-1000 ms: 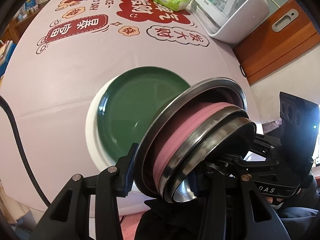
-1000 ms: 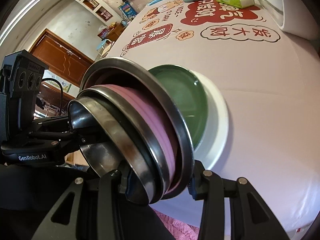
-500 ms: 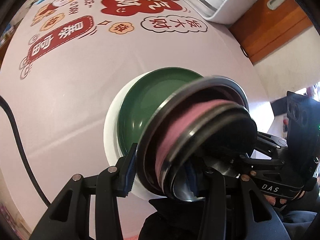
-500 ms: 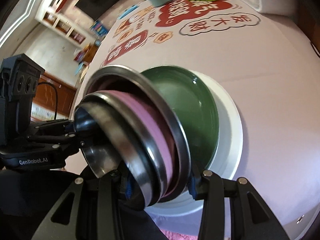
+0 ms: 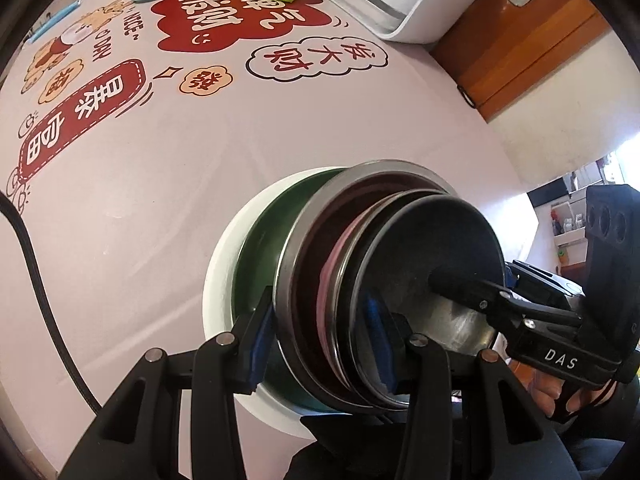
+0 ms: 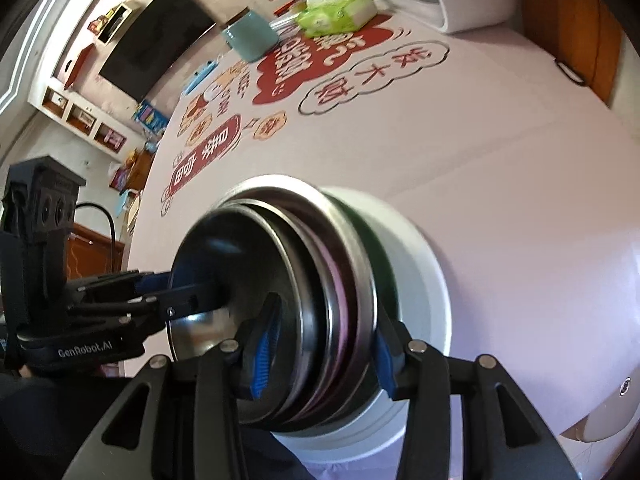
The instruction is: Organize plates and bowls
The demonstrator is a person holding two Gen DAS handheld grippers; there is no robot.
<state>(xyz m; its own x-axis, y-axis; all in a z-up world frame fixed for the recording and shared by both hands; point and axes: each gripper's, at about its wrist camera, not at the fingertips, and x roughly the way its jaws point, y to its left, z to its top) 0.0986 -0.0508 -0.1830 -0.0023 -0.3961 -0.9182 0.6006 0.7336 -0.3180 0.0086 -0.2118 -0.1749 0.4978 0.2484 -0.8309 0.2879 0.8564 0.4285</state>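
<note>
Both jaws clamped on bowl stack (image 5: 384, 292): left gripper (image 5: 326, 344), right gripper (image 6: 320, 344). Stack tilted over green plate (image 5: 260, 248) on white plate (image 5: 218, 276), desk (image 5: 160, 180). Nesting done; set-down left.

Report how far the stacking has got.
Done: the green plate lies on the white plate. In hand: both tools, left and right, clamp the nested steel-and-pink bowl stack tilted over those plates. Left: lower the stack onto the green plate and let go.
</note>
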